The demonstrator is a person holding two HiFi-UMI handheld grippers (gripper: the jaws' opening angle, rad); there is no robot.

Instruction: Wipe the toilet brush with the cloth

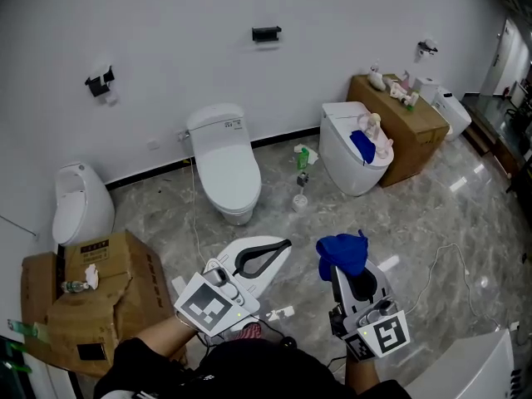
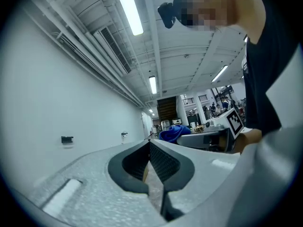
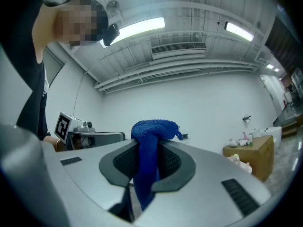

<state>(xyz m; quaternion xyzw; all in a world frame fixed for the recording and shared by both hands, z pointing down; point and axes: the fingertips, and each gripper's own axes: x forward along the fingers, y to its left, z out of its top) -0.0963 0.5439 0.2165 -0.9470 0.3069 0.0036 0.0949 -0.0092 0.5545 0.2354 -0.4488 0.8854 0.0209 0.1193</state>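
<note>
The blue cloth (image 1: 342, 253) was seen in the lower middle of the head view, pinched between the jaws of the right tool (image 3: 146, 151), which were closed on it. In the right gripper view a bunch of it was seen above the jaw tips, with a strip hanging down between the pads. The left tool (image 2: 149, 149) was held just to the left, apart from the cloth, with its jaws brought fully together and nothing between them. What appeared to be the toilet brush (image 1: 300, 193) was found well above both tools, just above the centre of the head view. It was stood upright on the marble floor (image 1: 432, 214), directly below a green bottle (image 1: 302, 157). It was flanked by a white toilet (image 1: 224, 169) at its left and a second toilet (image 1: 345, 169) at its right, on whose lid another blue fabric (image 1: 362, 146) was laid. A torn cardboard box (image 1: 100, 293) was seen at the lower left.
</note>
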